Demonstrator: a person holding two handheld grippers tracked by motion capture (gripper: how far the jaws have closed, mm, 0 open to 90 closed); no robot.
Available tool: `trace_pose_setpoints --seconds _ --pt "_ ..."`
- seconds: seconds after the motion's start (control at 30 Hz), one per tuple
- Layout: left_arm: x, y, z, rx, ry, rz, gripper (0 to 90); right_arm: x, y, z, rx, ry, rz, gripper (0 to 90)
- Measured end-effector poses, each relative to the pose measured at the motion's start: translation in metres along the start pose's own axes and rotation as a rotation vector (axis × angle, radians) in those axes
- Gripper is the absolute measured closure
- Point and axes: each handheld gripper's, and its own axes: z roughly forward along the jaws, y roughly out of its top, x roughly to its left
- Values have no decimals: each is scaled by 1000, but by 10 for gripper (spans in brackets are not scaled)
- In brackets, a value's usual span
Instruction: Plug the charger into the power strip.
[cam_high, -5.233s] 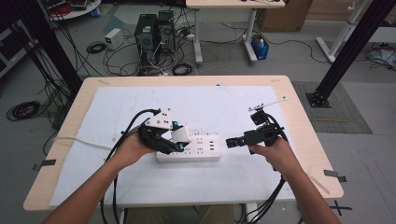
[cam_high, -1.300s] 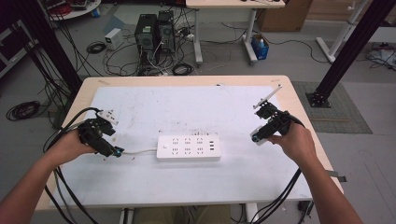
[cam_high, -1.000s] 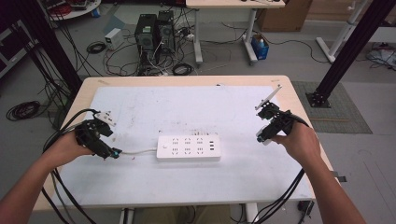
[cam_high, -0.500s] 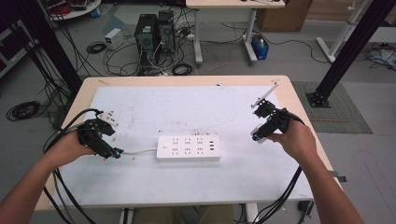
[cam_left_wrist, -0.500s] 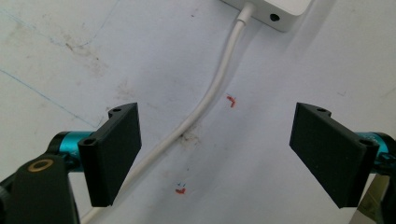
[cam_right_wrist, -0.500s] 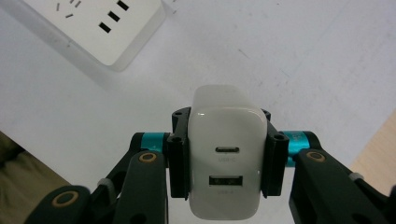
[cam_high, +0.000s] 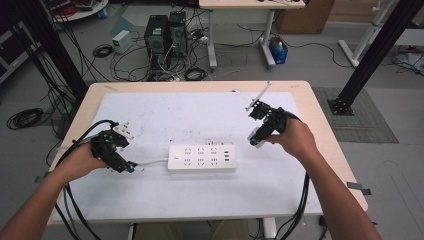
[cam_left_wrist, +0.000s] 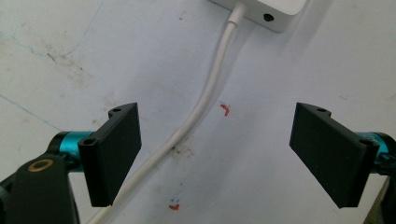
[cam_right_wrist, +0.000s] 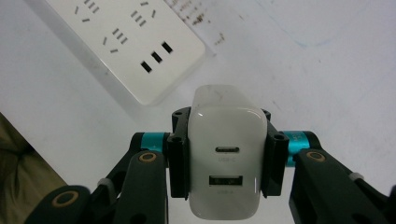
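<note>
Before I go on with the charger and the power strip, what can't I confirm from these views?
- Charger prongs: right gripper view, hidden behind its own body.
- Power strip switch setting: high view, too small.
- Strip's cord far end: left gripper view, cut off by the bottom edge.
- Charger in the high view: too small.

table (cam_high: 320, 125): pale wood top, edges bare | sheet (cam_high: 200, 112): white, stained, spread over most of the table | strip (cam_high: 202, 158): white, flat on the sheet, near its middle | cord (cam_high: 152, 161): white, runs left from the strip along the sheet
</note>
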Motion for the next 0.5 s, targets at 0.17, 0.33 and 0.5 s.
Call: trace_pose_setpoints --seconds 0.17,0.33,0.5 --pt "0 -2 0 1 10 8 168 7 24 9 -10 31 -51 623" --pt "-1 -4 1 -4 7 5 168 16 40 23 14 57 -109 623" --pt "-4 -6 3 -4 0 4 168 26 56 41 33 91 -180 622"
